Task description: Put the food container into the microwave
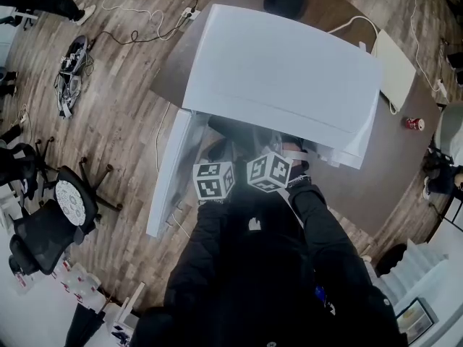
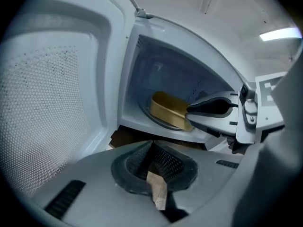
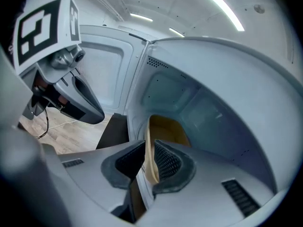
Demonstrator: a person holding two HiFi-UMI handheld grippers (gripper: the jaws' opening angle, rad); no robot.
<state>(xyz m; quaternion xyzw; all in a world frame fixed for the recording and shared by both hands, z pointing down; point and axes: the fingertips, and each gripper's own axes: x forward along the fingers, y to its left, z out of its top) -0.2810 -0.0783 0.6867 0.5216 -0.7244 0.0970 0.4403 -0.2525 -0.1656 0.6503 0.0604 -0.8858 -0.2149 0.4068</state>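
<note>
Inside the microwave (image 2: 165, 74), the right gripper (image 3: 149, 162) is clamping its jaws on the food container (image 3: 168, 129) wall (the left gripper (image 2: 154, 167) is idling, jaws closed and empty). Retreating before opening could drag it out.

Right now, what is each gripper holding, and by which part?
The right gripper grips the food container by its near wall, inside the microwave. The left gripper holds nothing.

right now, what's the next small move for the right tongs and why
Probably open the right tongs: they grip the wall of the yellow rectangular food container, which already seems to rest inside the white microwave.
</note>
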